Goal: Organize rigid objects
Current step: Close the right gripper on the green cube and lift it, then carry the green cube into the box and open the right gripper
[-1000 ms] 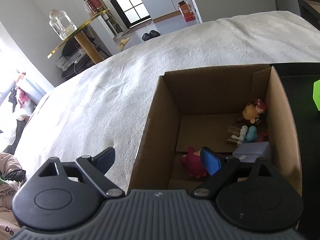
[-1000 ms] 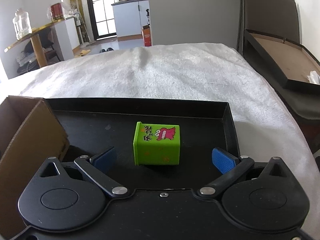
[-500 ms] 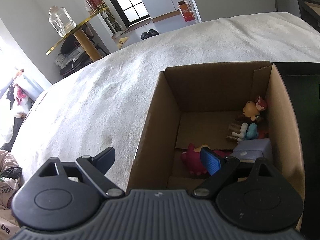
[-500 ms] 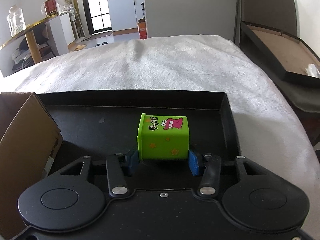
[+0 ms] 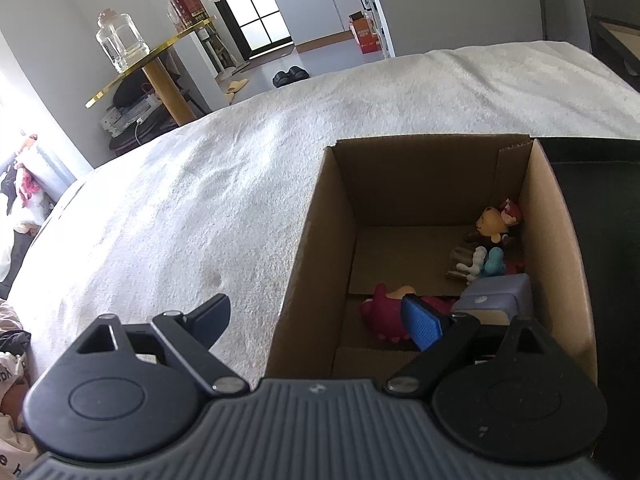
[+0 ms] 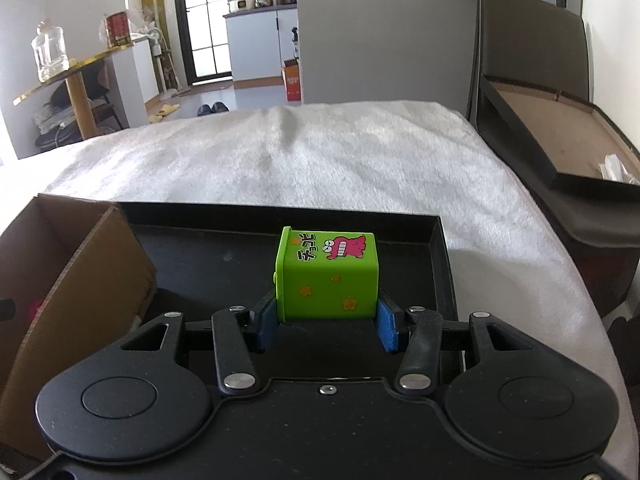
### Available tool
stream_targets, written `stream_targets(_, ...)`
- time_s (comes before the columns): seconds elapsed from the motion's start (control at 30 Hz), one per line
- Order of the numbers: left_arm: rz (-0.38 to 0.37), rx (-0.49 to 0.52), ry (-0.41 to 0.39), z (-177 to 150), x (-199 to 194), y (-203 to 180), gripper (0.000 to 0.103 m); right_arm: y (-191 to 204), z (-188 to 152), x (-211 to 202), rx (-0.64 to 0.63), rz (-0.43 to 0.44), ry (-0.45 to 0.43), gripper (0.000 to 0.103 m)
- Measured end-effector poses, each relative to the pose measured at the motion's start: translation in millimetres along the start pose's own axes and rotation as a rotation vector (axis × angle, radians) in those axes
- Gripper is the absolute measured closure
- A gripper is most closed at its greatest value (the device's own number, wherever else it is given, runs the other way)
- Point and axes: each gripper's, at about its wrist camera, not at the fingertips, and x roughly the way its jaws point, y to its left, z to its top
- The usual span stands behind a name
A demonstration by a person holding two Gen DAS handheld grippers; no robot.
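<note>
My right gripper (image 6: pixel 326 322) is shut on a green toy box (image 6: pixel 326 276) with a pink cartoon print and holds it above the black tray (image 6: pixel 436 264). My left gripper (image 5: pixel 320 320) is open and empty, astride the near left wall of the cardboard box (image 5: pixel 320 240). Inside the box lie a pink toy (image 5: pixel 384 312), a lilac block (image 5: pixel 496 296), a bear figure (image 5: pixel 494 220) and a small blue-and-white figure (image 5: pixel 486 262). The box also shows at the left of the right wrist view (image 6: pixel 80 264).
Box and tray sit side by side on a white fluffy cover (image 6: pixel 320 152). A dark open case (image 6: pixel 560 136) stands at the right. A gold-rimmed side table (image 5: pixel 152 56) with a glass jar is beyond the left edge.
My right gripper closed on the green toy box and has lifted it off the tray floor. My left gripper has stayed open by the cardboard box.
</note>
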Motion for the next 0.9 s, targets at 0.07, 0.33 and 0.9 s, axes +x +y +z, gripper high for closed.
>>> stream_targets(0.07, -0.007, -0.004, -0.004, 0, -1, 2, 0.012, 4, 2, -6, -0.011, 0.012, -0.014, 0.055)
stream_targets(0.33, -0.034, -0.020, -0.010, -5, 0, 12, 0.012, 23, 8, -20, -0.045, 0.029, -0.060, 0.055)
stream_targets(0.9, -0.089, -0.072, -0.031, -15, -2, 29, 0.013, 70, 19, -37, -0.111, 0.095, -0.142, 0.055)
